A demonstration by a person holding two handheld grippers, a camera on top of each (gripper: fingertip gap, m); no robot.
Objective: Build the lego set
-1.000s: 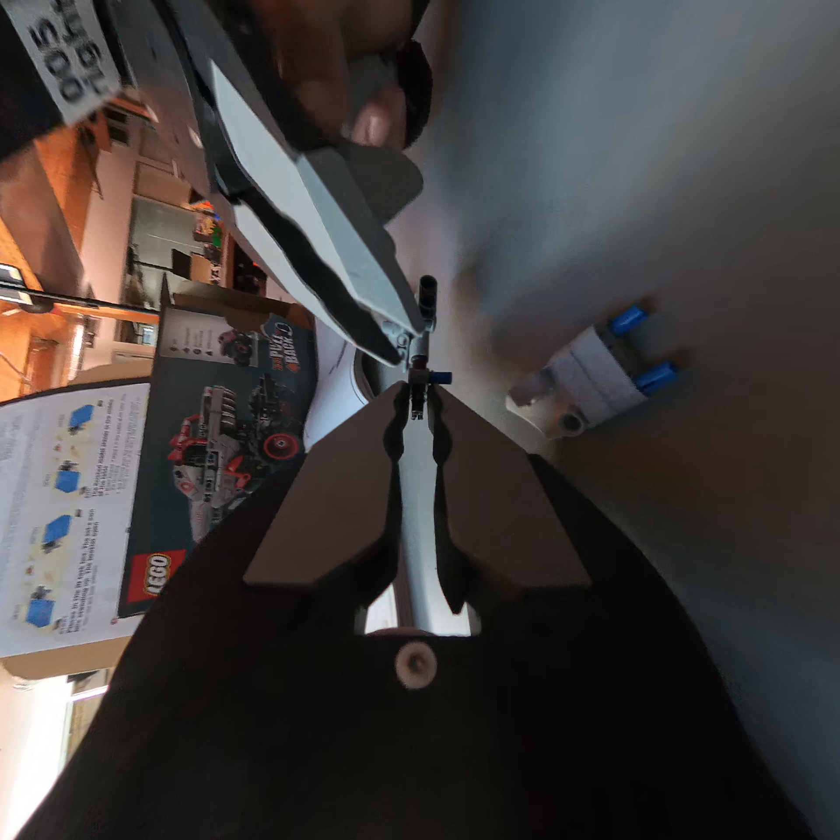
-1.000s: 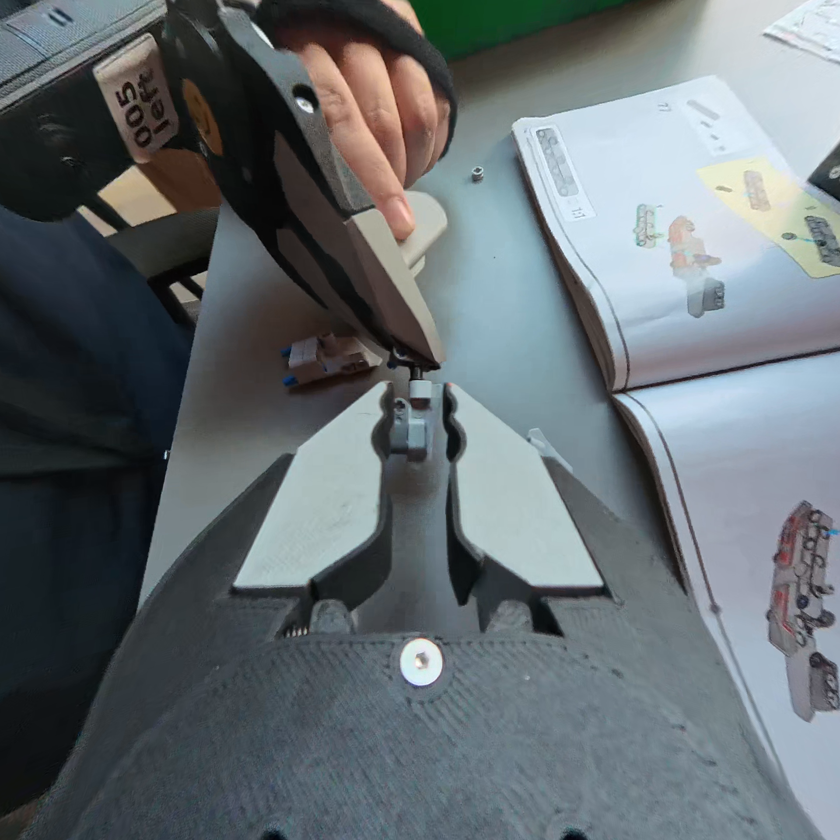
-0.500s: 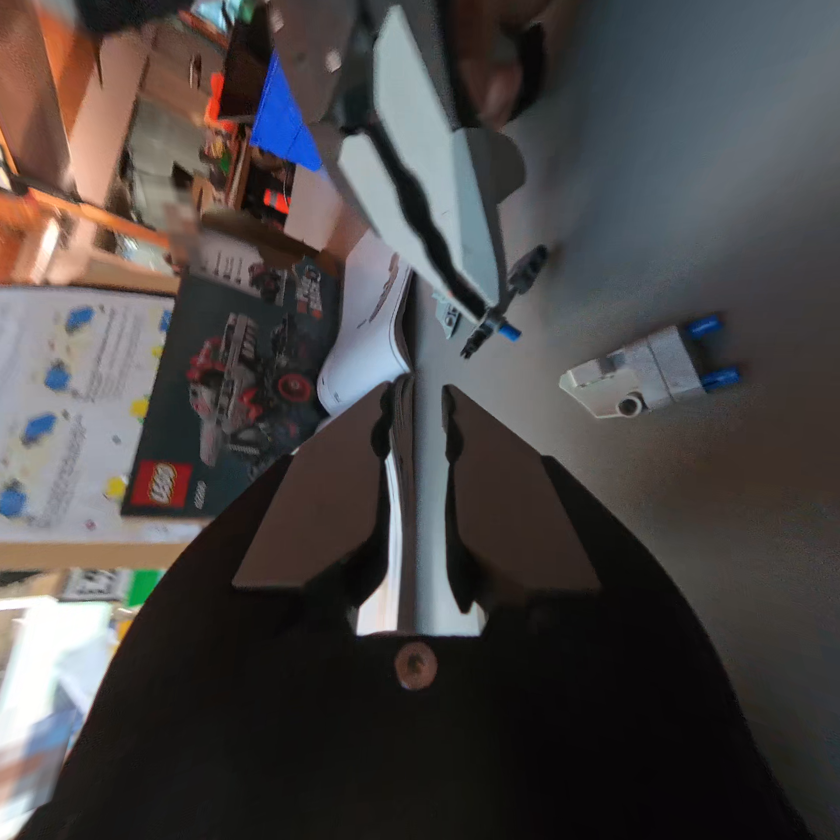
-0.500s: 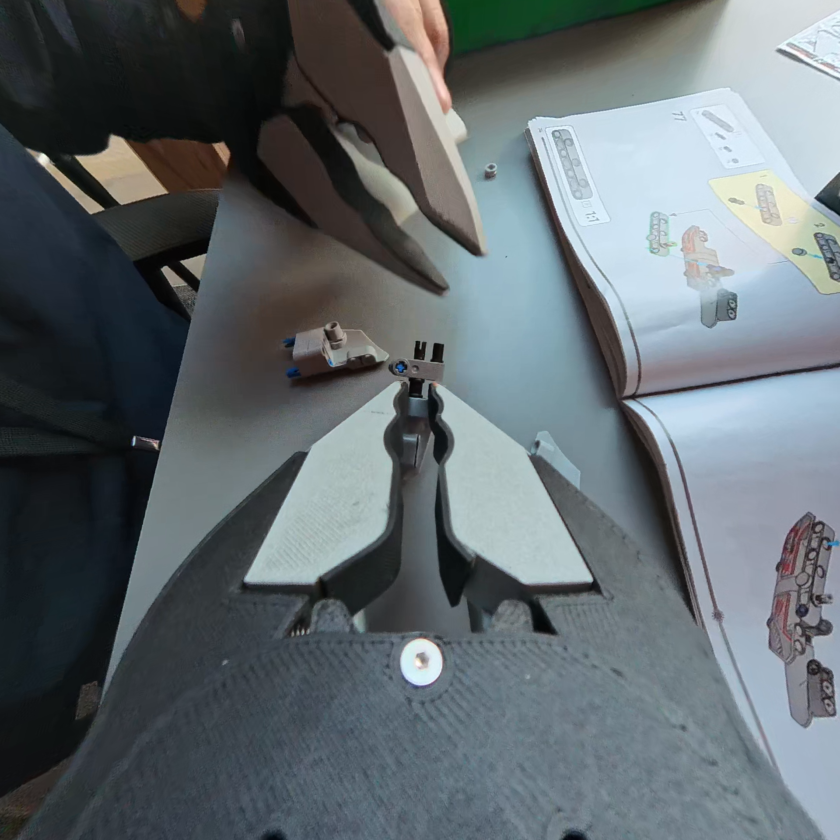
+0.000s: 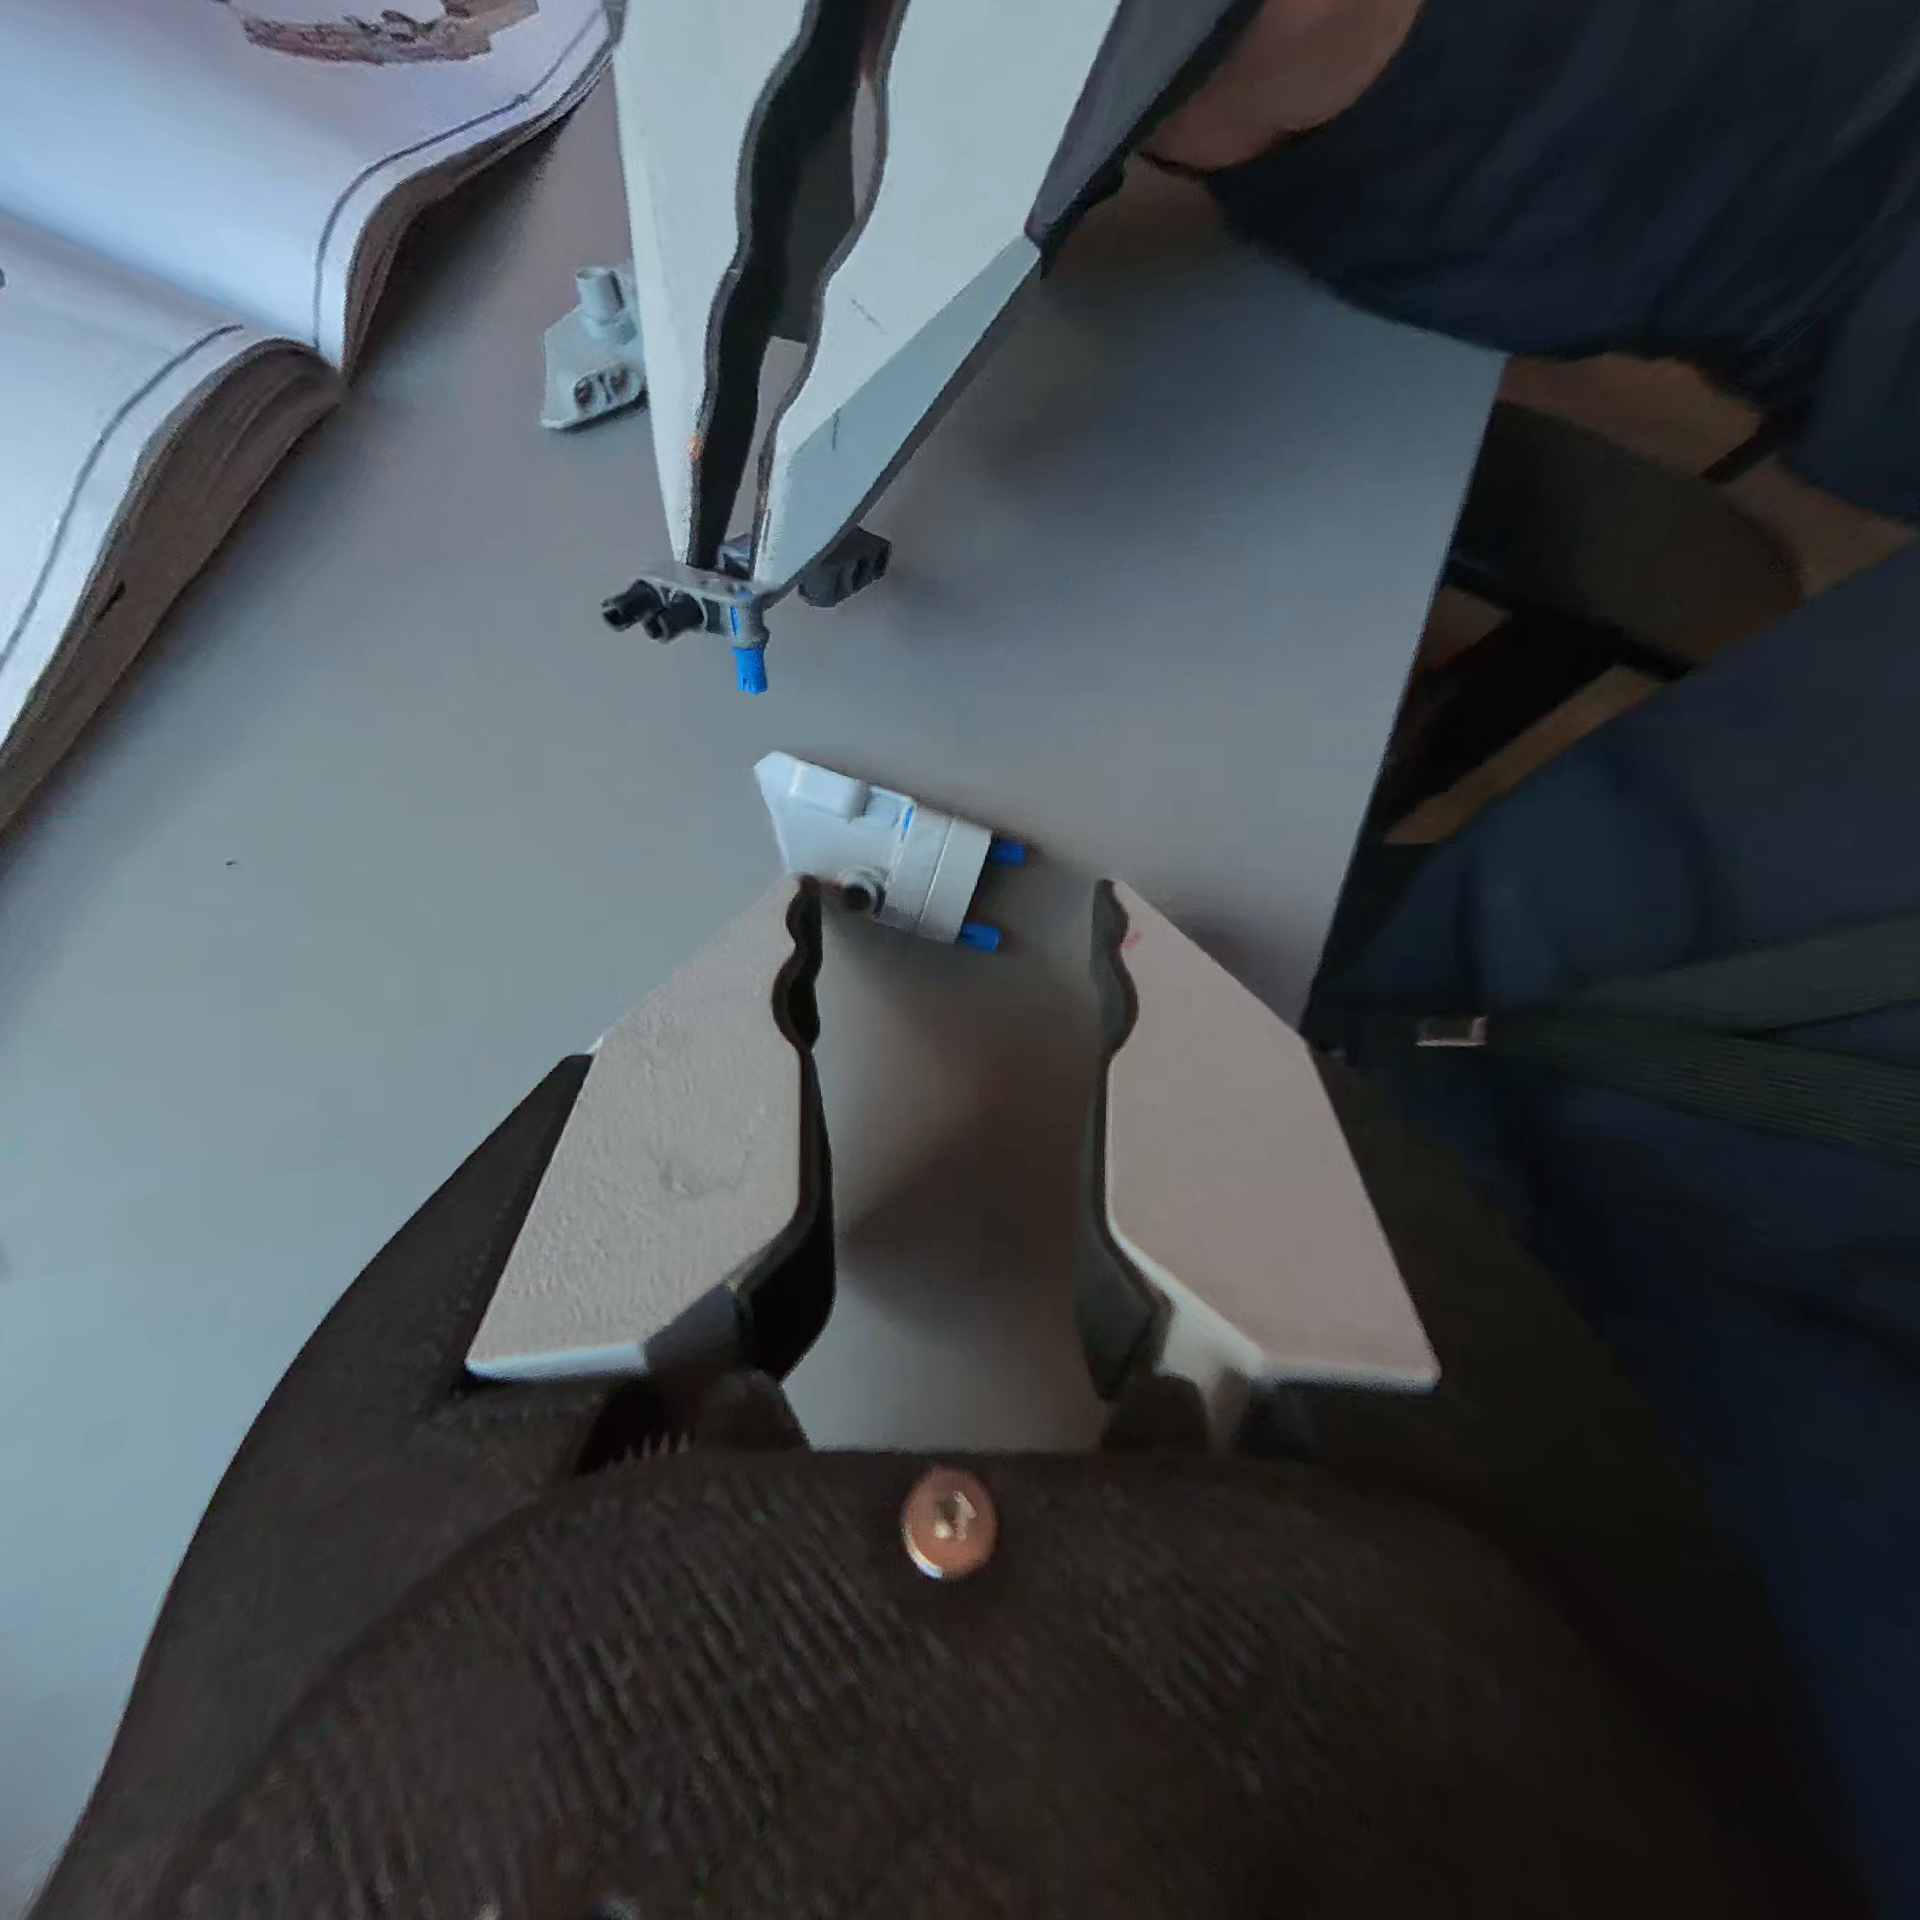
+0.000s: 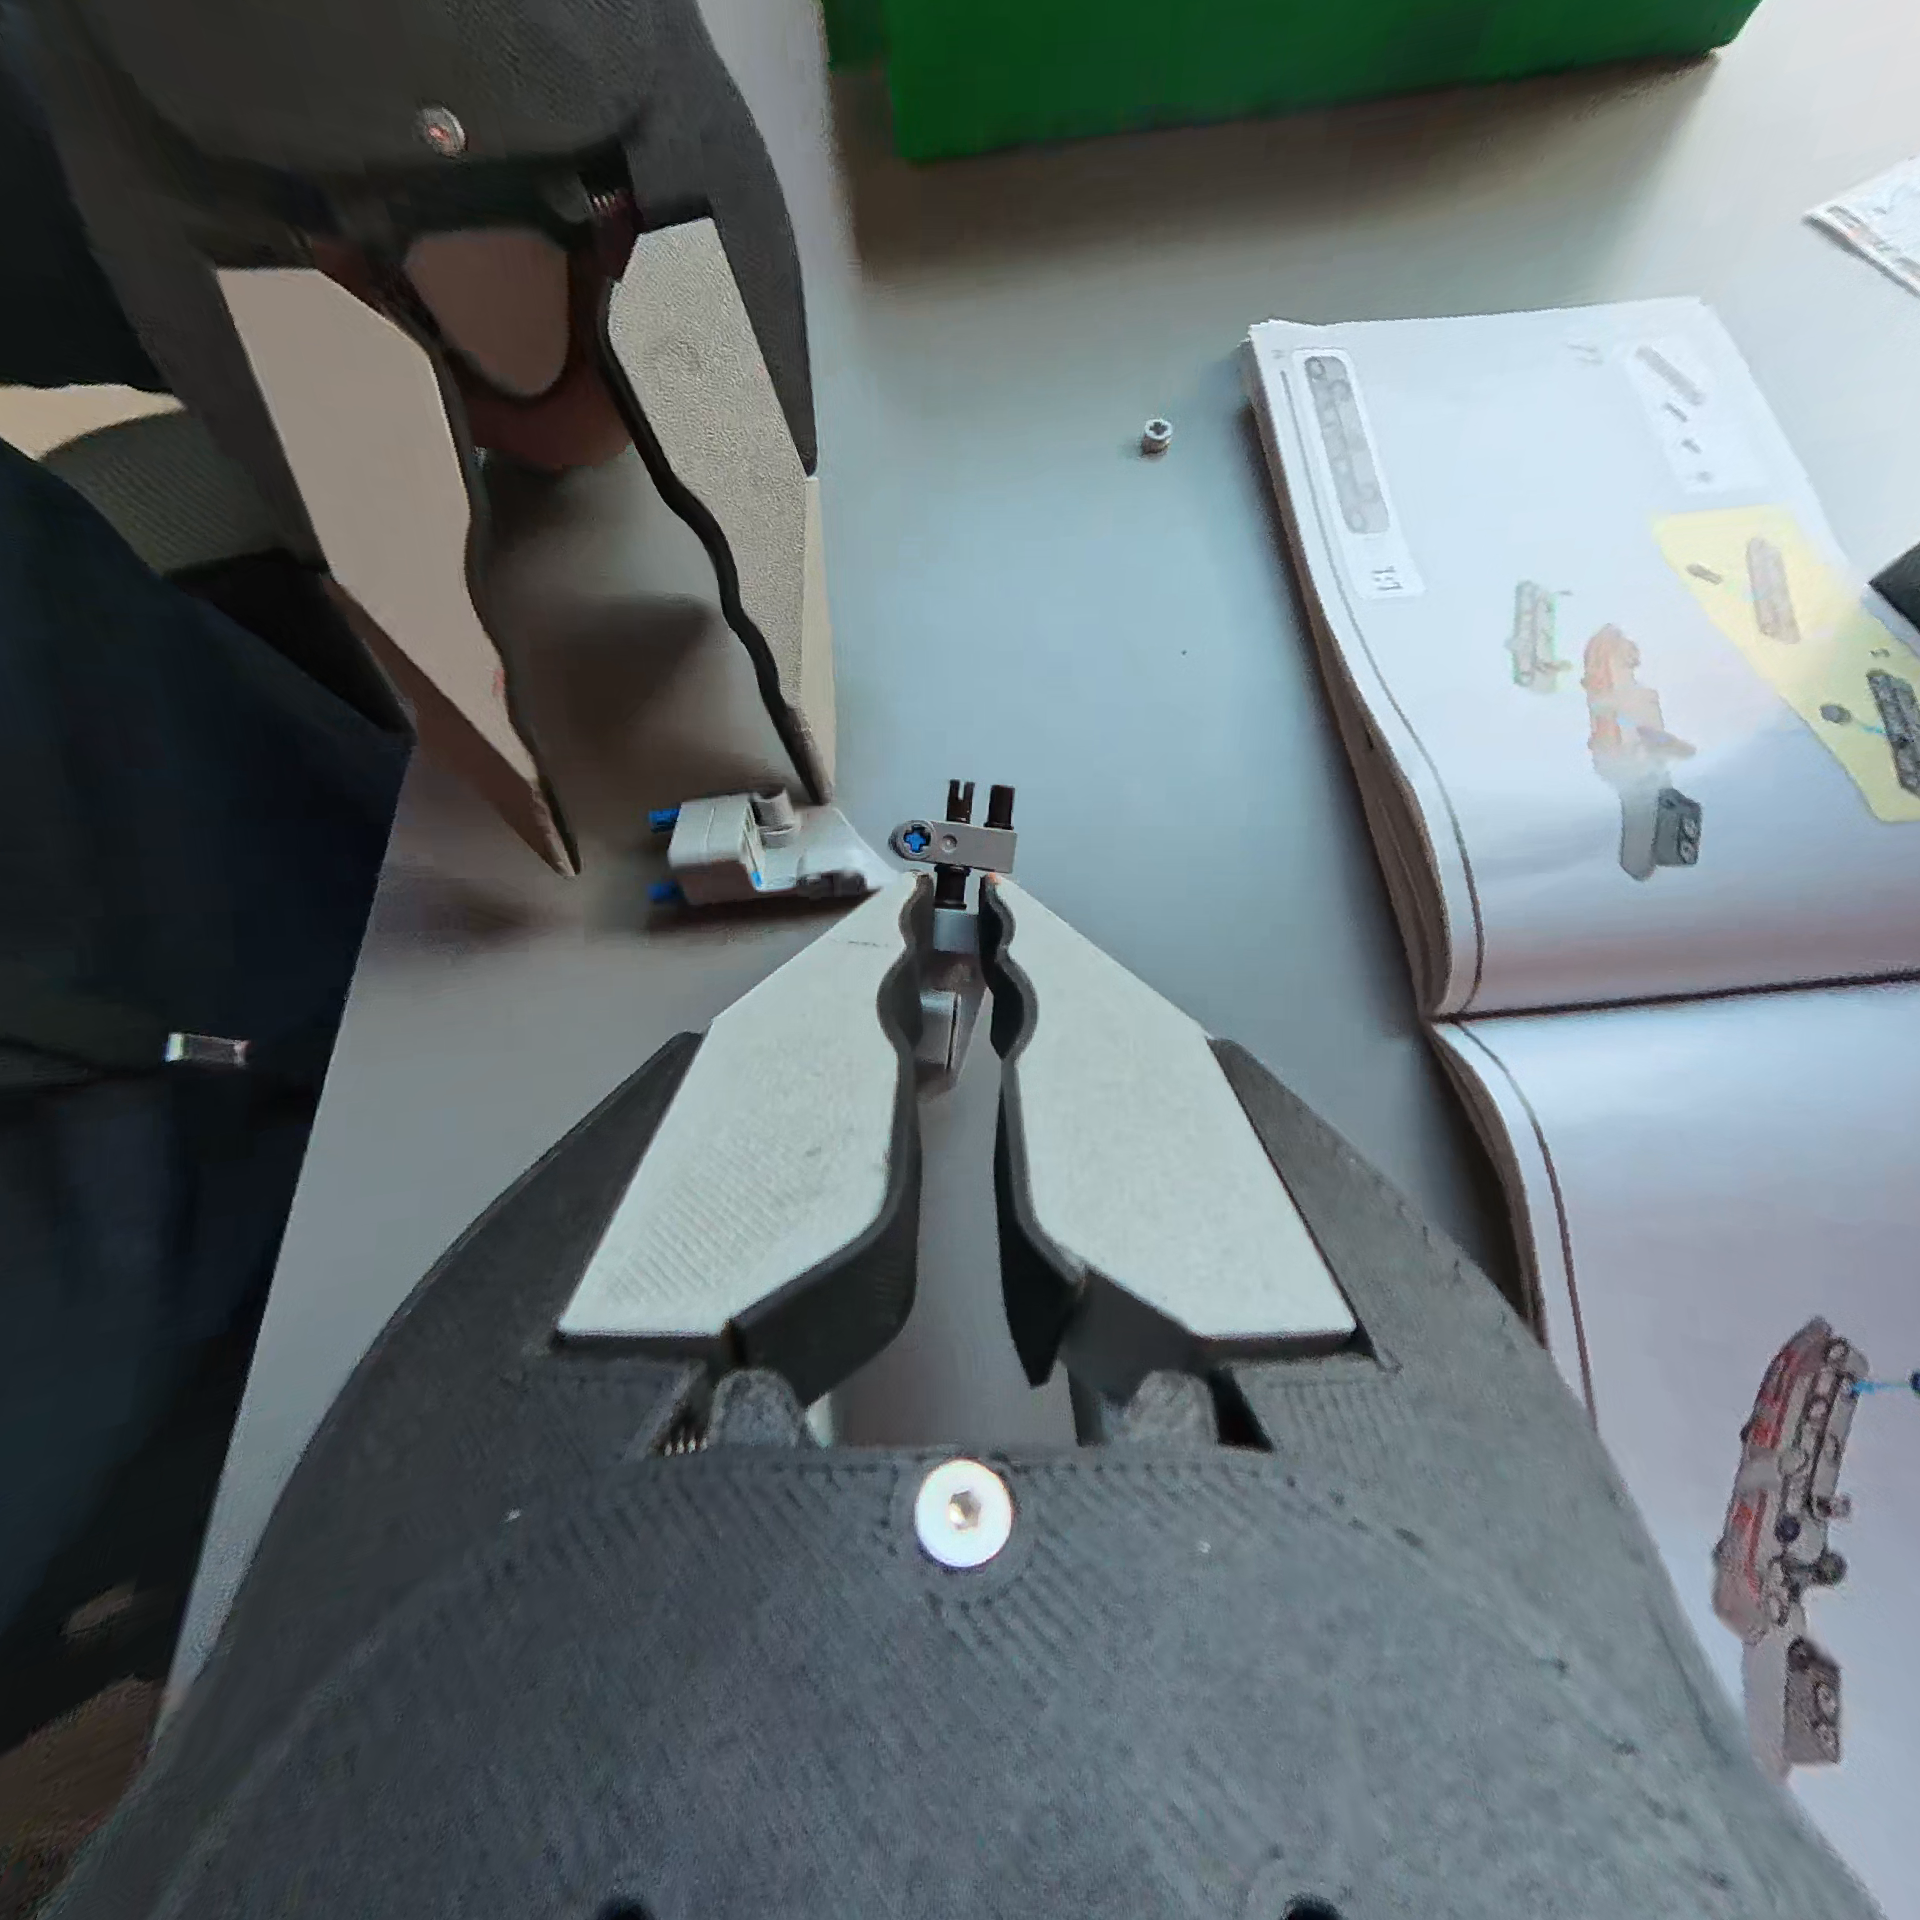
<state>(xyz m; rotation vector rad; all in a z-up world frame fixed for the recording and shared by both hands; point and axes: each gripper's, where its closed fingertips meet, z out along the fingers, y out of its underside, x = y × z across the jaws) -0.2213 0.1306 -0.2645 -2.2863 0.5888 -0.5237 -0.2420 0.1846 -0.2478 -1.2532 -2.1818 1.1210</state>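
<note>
My right gripper (image 6: 956,886) is shut on a small grey connector piece (image 6: 954,844) with black pins and a blue pin, held just above the grey table (image 6: 1091,675). In the left wrist view this piece (image 5: 694,605) hangs from the right gripper's tips (image 5: 727,561). A light grey sub-assembly with two blue pins (image 5: 883,854) lies on the table. My left gripper (image 5: 951,902) is open and empty, its left fingertip right next to this sub-assembly. In the right wrist view the left gripper (image 6: 691,829) stands over the sub-assembly (image 6: 748,858), one finger on each side.
An open instruction booklet (image 6: 1558,644) lies to the right, also seen in the left wrist view (image 5: 187,260). A small grey bush (image 6: 1155,436) lies near it. Another light grey piece (image 5: 590,353) sits by the booklet. A green box (image 6: 1247,73) stands at the back. The table edge (image 5: 1392,727) is near the person's dark clothing.
My left gripper has let go of the connector piece, swung away, opened wide and come down at the light grey sub-assembly. My right gripper still holds the connector piece.
</note>
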